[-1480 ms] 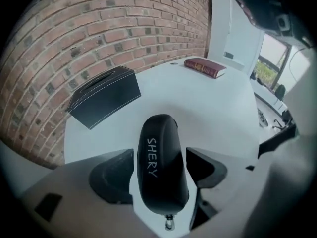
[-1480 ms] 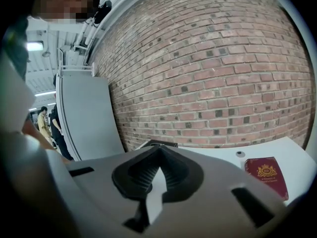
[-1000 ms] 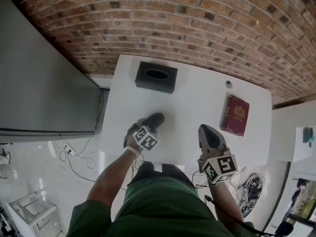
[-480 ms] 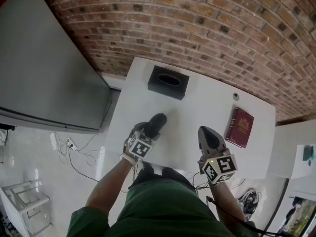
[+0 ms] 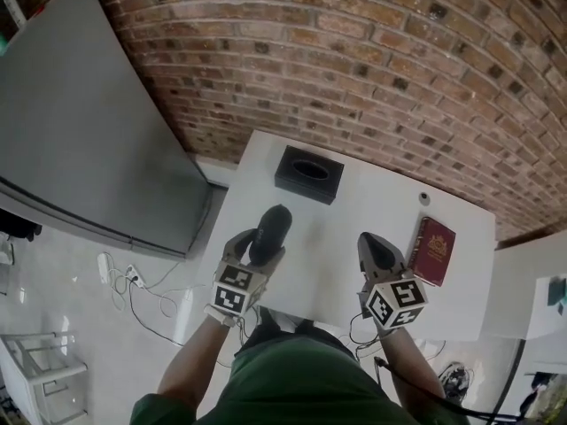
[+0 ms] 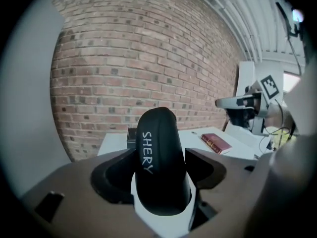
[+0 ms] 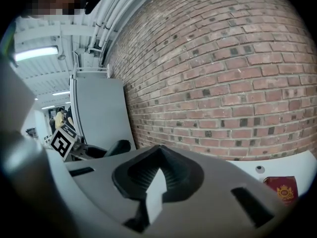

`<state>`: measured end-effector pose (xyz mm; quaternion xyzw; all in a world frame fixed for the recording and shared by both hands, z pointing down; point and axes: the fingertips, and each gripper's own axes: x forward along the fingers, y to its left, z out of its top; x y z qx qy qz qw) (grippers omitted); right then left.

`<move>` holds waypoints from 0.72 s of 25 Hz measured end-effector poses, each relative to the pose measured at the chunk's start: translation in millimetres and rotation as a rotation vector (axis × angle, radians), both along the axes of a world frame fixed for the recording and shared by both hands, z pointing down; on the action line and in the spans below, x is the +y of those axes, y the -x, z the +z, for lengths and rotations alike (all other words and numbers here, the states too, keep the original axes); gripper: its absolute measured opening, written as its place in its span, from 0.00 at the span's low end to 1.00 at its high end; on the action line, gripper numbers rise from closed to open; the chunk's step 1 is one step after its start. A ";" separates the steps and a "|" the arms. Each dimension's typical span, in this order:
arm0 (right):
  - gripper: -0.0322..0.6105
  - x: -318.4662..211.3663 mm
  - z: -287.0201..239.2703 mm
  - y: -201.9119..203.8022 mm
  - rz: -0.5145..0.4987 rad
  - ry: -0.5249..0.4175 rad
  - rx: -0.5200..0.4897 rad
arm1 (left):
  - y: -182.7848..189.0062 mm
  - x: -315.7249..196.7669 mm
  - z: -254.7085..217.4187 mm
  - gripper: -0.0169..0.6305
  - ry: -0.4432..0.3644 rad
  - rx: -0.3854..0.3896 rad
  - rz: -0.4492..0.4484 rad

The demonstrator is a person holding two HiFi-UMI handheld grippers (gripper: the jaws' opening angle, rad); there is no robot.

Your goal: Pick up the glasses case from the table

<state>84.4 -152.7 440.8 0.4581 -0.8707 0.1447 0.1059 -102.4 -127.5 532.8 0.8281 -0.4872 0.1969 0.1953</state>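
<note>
- Lowest in the head view, the person's forearms reach forward, one gripper in each hand, both over the near edge of the white desk point(image 5: 354, 204).
- The left gripper point(image 5: 258, 251), at lower centre-left, is clamped on the black glasses case point(image 6: 159, 157). Its own view shows the case standing lengthwise between the two jaws, rounded end pointing away, white lettering on the side. The jaws press its flanks, which probably keeps the smooth shell from rolling.
- The case fills the middle of that view against the brick wall point(image 6: 129, 58), with the desk lower and behind, so I judge it is raised off the surface and the pickup is nearly done.
- The right gripper point(image 5: 379, 255), at lower centre-right, has its jaws together on nothing. It is well apart from the case and seems merely parked out of the way.
- Farther off on the desk lie a red book point(image 5: 432, 251) at right and a black box point(image 5: 308, 174) near the far edge.
</note>
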 end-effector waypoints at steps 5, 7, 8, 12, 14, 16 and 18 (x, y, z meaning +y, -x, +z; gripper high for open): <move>0.05 -3.8 -20.6 3.3 -0.014 -0.046 -0.021 | 7.5 1.8 -56.9 0.50 -0.112 0.067 -0.035; 0.05 -4.1 -27.9 4.9 -0.017 -0.060 -0.032 | 7.2 4.4 -76.8 0.50 -0.145 0.092 -0.036; 0.05 -3.7 -31.0 5.6 -0.018 -0.065 -0.038 | 7.5 6.0 -84.4 0.50 -0.161 0.099 -0.036; 0.05 -0.2 -40.1 8.1 -0.018 -0.071 -0.043 | 7.3 12.1 -108.3 0.50 -0.218 0.122 -0.031; 0.05 2.3 -44.2 10.1 -0.022 -0.072 -0.036 | 5.2 14.7 -119.9 0.50 -0.242 0.148 -0.026; 0.05 5.4 -49.9 10.9 -0.025 -0.083 -0.036 | 2.9 17.2 -129.7 0.50 -0.266 0.173 -0.021; 0.05 7.4 -56.5 10.5 -0.025 -0.099 -0.045 | 1.5 18.9 -138.4 0.50 -0.290 0.190 -0.020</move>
